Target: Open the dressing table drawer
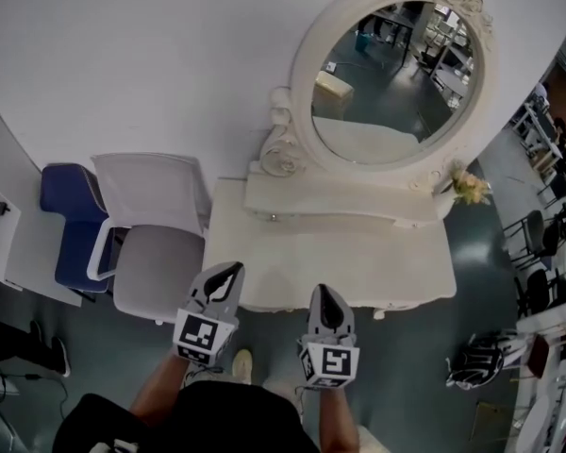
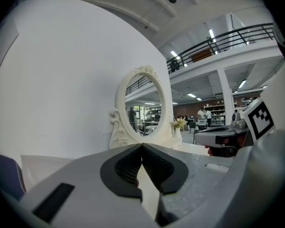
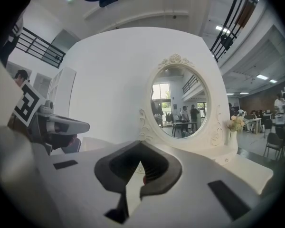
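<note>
The white dressing table (image 1: 358,262) stands against the wall, with an oval mirror (image 1: 396,83) on top and a grey chair (image 1: 156,267) at its left. Its drawer front is hidden under the tabletop edge. The left gripper (image 1: 233,268) and right gripper (image 1: 321,292), both closed and empty, hover at that edge.

1 worktop (image 1: 358,262), 1 mirror (image 1: 396,83), 1 bunch of flowers (image 1: 470,189). 2 chairs left of it: grey chair (image 1: 156,267), blue chair (image 1: 68,225). 2 grippers: left gripper (image 1: 233,269), right gripper (image 1: 321,292).

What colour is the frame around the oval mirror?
The frame is creamy white, clearest in the head view.
</note>
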A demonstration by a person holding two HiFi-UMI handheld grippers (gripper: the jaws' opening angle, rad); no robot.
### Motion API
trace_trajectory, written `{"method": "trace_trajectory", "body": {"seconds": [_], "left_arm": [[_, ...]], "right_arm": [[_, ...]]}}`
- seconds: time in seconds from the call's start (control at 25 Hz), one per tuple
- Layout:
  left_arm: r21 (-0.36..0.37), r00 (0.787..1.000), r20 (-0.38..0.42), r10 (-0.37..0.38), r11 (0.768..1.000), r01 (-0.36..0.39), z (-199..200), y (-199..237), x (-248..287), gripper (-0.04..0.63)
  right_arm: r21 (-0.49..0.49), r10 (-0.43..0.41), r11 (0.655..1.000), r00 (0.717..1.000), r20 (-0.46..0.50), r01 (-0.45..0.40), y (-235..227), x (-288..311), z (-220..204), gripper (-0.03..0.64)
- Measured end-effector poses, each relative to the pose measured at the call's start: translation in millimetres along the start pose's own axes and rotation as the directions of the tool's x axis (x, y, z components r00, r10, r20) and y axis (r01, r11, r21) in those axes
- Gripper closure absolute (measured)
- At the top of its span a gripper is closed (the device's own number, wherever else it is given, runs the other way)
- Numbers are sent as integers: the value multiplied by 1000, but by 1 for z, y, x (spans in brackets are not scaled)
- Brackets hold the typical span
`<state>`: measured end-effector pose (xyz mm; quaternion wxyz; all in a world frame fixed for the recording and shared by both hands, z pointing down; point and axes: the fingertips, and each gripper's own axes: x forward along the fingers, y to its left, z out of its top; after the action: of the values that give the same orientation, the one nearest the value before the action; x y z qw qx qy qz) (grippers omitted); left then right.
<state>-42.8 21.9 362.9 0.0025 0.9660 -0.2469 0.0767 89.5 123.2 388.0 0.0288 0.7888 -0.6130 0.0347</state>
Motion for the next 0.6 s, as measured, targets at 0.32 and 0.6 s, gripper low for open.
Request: {"method": "trace_trajectory", "body": {"seconds": [0.32, 0.6], "left_arm": [[-14, 1000, -5, 2, 1000, -2, -6, 14, 22, 592], [-47, 998, -33, 58, 997, -60, -14, 18, 52, 592]], "right_arm": [[-13, 10, 1000, 1000, -16, -10, -5, 28, -8, 618], [-37, 84, 996, 996, -28, -85, -20, 63, -13, 618]]}}
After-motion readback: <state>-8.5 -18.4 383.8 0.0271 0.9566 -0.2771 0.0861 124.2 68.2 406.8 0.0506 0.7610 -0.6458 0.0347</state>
